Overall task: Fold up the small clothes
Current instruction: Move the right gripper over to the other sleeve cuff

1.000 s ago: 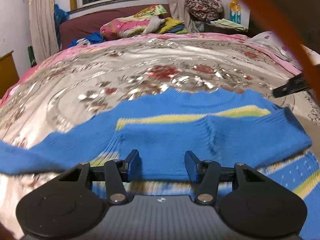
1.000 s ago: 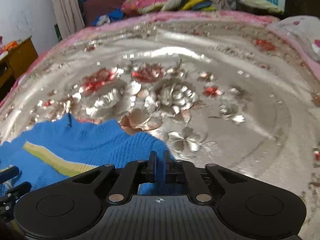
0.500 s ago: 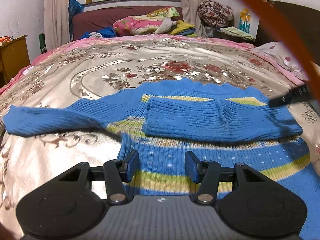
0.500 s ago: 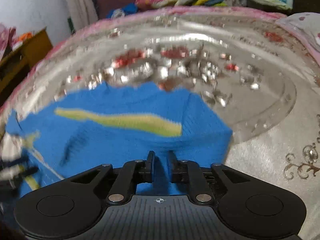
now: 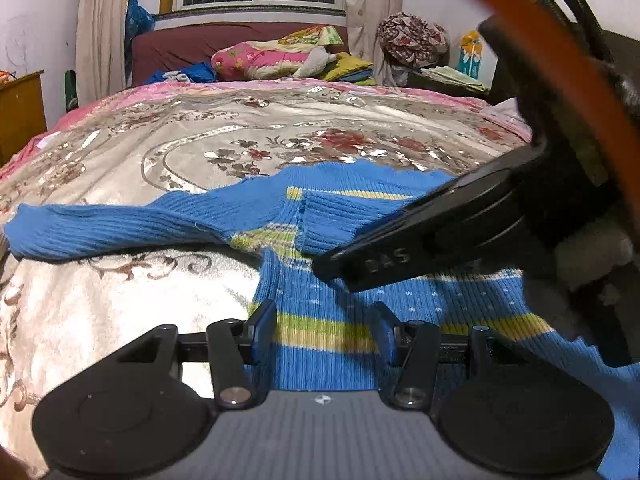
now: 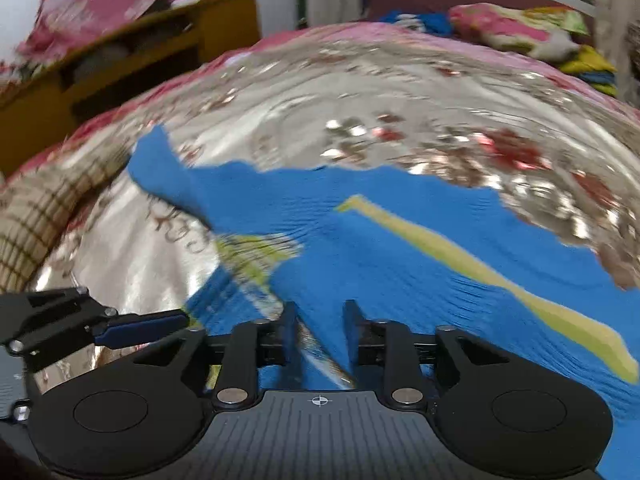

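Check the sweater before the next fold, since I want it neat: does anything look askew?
Yes. On the blue sweater, one sleeve is folded across the chest, but the other sleeve sprawls sideways over the bedspread, leaving it lopsided.

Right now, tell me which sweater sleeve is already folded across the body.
The sweater's right-hand sleeve, lying across the chest. The left-hand sleeve stretches out flat over the bedspread.

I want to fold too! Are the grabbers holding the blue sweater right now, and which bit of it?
Nothing is held. The left gripper hangs open above the blue sweater. The right gripper is opening over a folded-in sleeve, pads off the knit.
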`<move>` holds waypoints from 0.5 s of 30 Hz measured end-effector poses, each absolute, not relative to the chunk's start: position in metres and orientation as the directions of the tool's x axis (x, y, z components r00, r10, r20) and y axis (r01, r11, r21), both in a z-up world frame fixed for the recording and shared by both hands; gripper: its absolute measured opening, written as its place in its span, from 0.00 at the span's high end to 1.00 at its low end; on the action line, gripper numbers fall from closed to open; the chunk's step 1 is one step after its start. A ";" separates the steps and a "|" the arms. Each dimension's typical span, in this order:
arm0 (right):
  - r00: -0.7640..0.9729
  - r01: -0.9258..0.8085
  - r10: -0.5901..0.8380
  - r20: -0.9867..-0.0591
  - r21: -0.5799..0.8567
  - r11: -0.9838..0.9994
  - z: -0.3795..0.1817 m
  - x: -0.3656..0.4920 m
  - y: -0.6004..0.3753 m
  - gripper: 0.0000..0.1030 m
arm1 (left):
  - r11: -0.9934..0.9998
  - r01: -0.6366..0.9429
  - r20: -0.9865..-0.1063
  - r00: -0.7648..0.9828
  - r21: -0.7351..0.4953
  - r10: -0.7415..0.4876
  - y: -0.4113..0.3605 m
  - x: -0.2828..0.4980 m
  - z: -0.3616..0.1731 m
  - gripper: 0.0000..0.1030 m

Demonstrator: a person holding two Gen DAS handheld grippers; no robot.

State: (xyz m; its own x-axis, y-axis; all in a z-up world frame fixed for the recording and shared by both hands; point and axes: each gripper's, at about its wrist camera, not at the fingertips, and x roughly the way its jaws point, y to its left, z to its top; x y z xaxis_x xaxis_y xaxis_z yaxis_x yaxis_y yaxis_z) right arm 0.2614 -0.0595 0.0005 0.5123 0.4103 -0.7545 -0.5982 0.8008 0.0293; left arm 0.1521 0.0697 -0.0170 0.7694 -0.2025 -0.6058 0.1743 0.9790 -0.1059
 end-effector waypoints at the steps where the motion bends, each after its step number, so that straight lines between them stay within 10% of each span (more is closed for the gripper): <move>1: 0.513 -0.613 0.408 -0.755 0.010 0.790 -0.002 0.260 -0.052 0.58 | 0.978 0.177 -0.608 0.766 -0.110 -0.207 0.070 0.152 -0.018 0.45; 5: 0.566 -0.601 0.361 -0.741 -0.071 0.796 -0.004 0.258 -0.041 0.66 | 0.974 0.189 -0.612 0.757 -0.126 -0.227 0.071 0.150 -0.022 0.45; 7: 0.573 -0.571 0.348 -0.742 -0.056 0.819 -0.003 0.264 -0.043 0.85 | 0.973 0.194 -0.609 0.758 -0.128 -0.232 0.071 0.148 -0.021 0.45; 15: 0.613 -0.570 0.376 -0.695 -0.060 0.820 0.008 0.257 -0.037 0.89 | 0.972 0.181 -0.603 0.762 -0.151 -0.236 0.078 0.146 -0.019 0.45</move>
State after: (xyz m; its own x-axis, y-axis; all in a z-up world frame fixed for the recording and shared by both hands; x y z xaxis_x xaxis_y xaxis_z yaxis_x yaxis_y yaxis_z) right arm 0.2566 -0.0365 0.0080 0.6133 0.3756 -0.6949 -0.5699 0.8195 -0.0600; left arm 0.1462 0.0776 -0.0187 0.7617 -0.2359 -0.6034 0.1812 0.9718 -0.1511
